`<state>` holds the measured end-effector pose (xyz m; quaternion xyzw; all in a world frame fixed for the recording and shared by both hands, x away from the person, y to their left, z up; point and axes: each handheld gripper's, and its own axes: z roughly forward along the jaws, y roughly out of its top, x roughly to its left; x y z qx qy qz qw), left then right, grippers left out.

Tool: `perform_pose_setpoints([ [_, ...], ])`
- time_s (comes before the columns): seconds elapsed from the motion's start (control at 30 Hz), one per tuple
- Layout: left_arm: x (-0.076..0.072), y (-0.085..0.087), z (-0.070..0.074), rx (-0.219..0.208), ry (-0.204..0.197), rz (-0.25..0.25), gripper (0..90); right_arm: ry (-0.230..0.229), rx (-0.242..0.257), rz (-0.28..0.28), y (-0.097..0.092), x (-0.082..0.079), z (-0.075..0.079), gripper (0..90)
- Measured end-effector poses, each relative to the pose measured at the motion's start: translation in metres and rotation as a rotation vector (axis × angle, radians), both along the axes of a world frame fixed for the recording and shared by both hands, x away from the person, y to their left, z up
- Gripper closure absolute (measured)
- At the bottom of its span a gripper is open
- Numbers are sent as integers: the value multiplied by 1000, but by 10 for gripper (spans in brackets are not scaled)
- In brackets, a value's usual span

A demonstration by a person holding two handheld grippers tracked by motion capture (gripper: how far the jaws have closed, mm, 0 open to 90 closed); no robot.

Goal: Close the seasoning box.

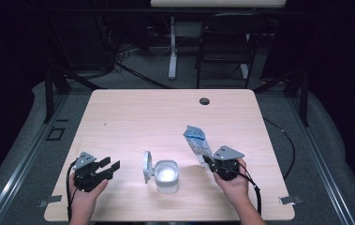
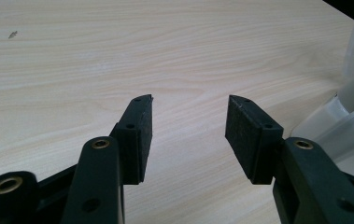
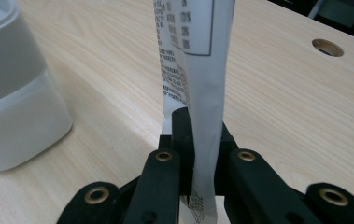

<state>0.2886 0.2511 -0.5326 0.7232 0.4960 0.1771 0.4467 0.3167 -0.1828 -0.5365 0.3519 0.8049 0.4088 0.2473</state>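
The flat white-and-blue printed plastic sachet (image 1: 196, 140) stood right of centre in the high view, its long axis rising up and left from the right gripper (image 1: 208, 161), whose fingers (image 3: 158, 186) pinched its lower end. The open white plastic tub (image 1: 166, 176) sat on the desk (image 1: 133, 112) to the sachet's left, hinged lid (image 1: 146, 166) raised. The left gripper (image 1: 113, 167), lower left, had its fingers (image 2: 139, 135) spread, holding nothing, pointing at the tub.

A pale wood counter (image 1: 133, 112) bears a white tub (image 1: 166, 176) near its front edge, lid (image 1: 146, 166) upright at the tub's left; a round hole (image 1: 204, 101) lies far behind the tub.
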Motion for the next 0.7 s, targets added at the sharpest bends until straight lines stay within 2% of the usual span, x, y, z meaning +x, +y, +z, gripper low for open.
perform_pose_setpoints([
  [0.2,0,0,0,4,0,2,514,-3,0,-58,0,8,-3,856],
  [0.37,0,0,-1,6,4,1,514,5,-15,-74,-1,10,-7,858],
  [0.5,1,-1,-1,10,8,-4,514,18,4,-89,-2,11,-10,859],
  [0.7,1,-1,-2,9,5,-6,514,27,6,-93,-1,13,-12,860],
])
